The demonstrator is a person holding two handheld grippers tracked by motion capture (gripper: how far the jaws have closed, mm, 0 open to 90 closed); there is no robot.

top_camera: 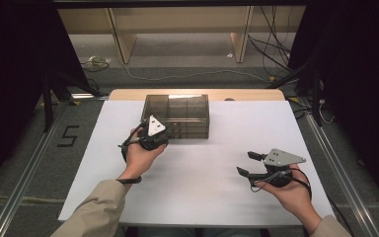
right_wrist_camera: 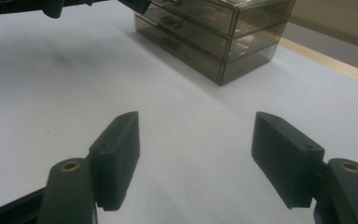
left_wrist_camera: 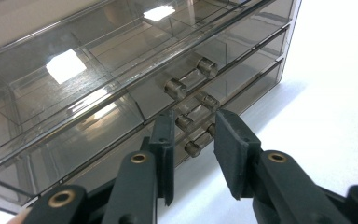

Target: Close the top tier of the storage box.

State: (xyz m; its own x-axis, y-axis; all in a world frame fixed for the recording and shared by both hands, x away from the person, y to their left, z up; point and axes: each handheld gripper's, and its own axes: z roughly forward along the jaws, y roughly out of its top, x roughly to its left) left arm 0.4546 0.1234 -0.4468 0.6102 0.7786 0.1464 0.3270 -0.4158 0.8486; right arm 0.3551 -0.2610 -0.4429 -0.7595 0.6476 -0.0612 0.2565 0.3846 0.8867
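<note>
Drawer box (top_camera: 177,116), smoky clear plastic w/ three drawers, sits on the table (top_camera: 202,187) toward its far edge. Left gripper (left_wrist_camera: 193,156) is right at the box front, jaws partly spread, nothing pinched, lined up w/ the drawer handles (left_wrist_camera: 191,77). Right gripper (right_wrist_camera: 196,158) hangs well apart from the box, nearer the person, jaws spread wide, empty. Box prob. light, stiff, slick, so may slide when pulled. Best hold: the small bar handle; brace the box w/ the other gripper.
</note>
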